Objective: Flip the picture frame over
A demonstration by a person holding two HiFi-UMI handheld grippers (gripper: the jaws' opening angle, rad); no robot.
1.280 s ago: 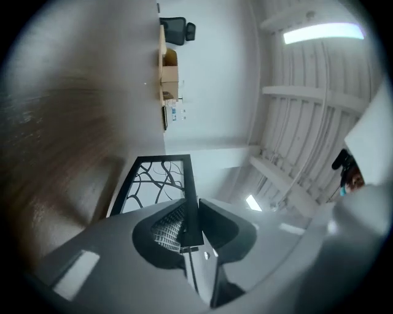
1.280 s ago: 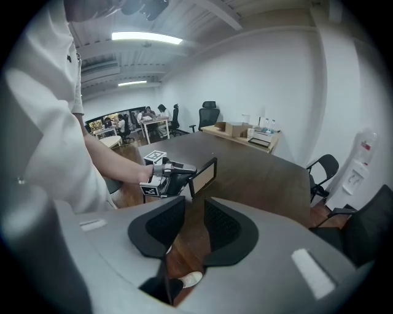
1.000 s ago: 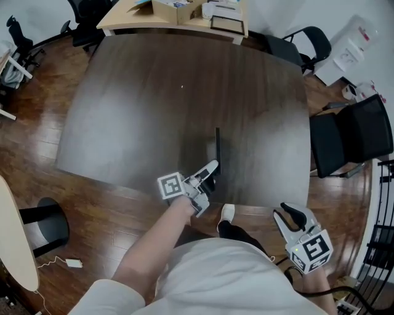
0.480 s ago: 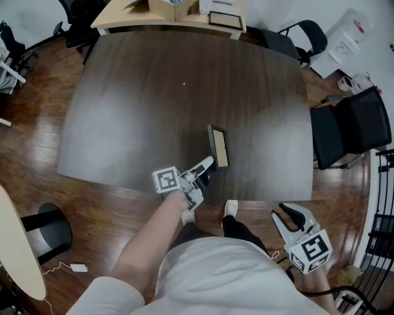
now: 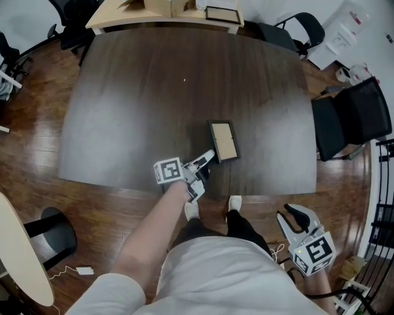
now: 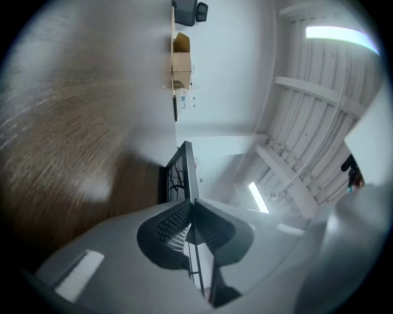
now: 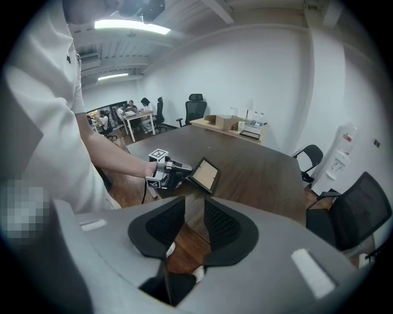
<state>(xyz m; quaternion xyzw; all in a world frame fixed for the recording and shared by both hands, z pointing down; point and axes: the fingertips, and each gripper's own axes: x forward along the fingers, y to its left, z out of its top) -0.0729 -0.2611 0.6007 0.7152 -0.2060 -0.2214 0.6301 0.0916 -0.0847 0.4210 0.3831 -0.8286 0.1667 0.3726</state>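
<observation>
The picture frame, dark-edged with a tan face showing, slopes over the dark table near its front edge. My left gripper reaches level to the frame's near left corner. Its jaws are closing, and in the left gripper view the frame's thin edge runs between the pads. The right gripper view shows the frame raised at an angle from the left gripper. My right gripper hangs off the table at the lower right, open and holding nothing.
A black office chair stands at the table's right side, with another chair behind it. At the far end, a light desk carries boxes and a second frame. The person's shoes stand at the front edge.
The frame, standing on edge a second ago, has tipped over to the right, so its tan face now shows. The left gripper sank a little with it. The right gripper barely shifted.
</observation>
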